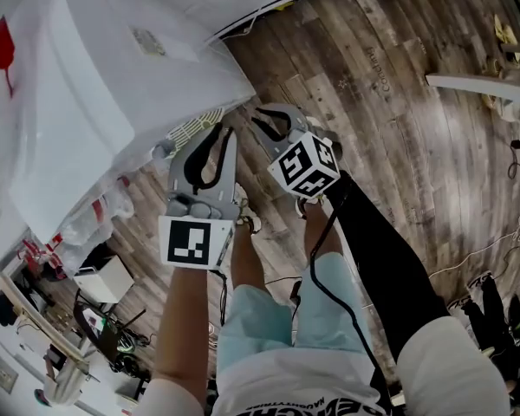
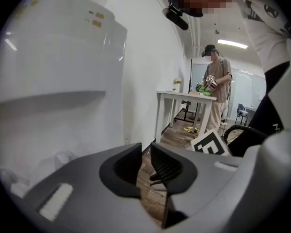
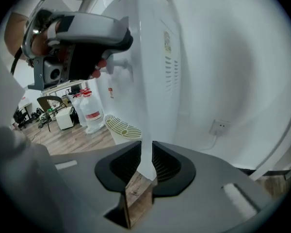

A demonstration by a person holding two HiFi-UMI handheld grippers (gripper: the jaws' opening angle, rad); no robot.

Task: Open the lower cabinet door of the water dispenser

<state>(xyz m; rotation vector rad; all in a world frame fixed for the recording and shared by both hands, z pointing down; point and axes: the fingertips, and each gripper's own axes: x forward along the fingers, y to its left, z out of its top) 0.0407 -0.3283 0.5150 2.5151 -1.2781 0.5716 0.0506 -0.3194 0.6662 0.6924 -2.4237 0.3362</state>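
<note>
The left gripper (image 2: 144, 152) and right gripper (image 3: 146, 149), jaws slightly apart and empty, hung beside the dispenser (image 1: 113, 76), whose lower door no view showed, so this fitted either a reach for it or a retreat.

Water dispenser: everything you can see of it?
The water dispenser is a tall, glossy white plastic-looking cabinet, standing upright on the wood floor near a white wall. One side has vent slots and a small label. The front shows a lit green light, a white tap and a rounded cream drip grille jutting out below. The left gripper and right gripper are close, but neither visibly touches it. Its lower door cannot be made out.
</note>
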